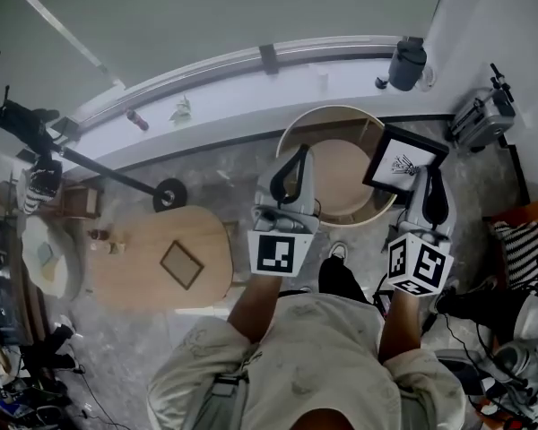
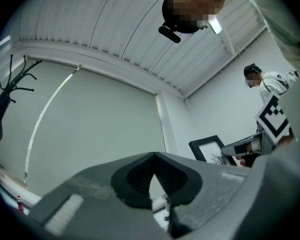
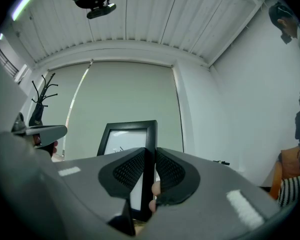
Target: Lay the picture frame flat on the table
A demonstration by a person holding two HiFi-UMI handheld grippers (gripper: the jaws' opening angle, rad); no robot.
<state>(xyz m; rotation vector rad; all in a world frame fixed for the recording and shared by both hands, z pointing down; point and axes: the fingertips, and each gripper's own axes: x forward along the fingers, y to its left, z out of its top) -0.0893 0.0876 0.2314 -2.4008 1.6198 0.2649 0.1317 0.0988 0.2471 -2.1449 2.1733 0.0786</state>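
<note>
The right gripper holds the black rectangular picture frame with a white sheet and a small dark drawing inside. In the right gripper view the two dark ribbed pads of this gripper press on the right side bar of the frame, one pad on each face, and the frame stands upright between them. The frame is in the air and does not lie on any table. In the head view it is tilted and shows over the right rim of the round light wooden table with a raised rim.

The left gripper is beside it, over the left part of the same table. In the left gripper view its jaws meet at the tips, and nothing is between them.

At the left of the head view an oval light wooden table stands well apart, and a small brown square frame lies flat on it.
</note>
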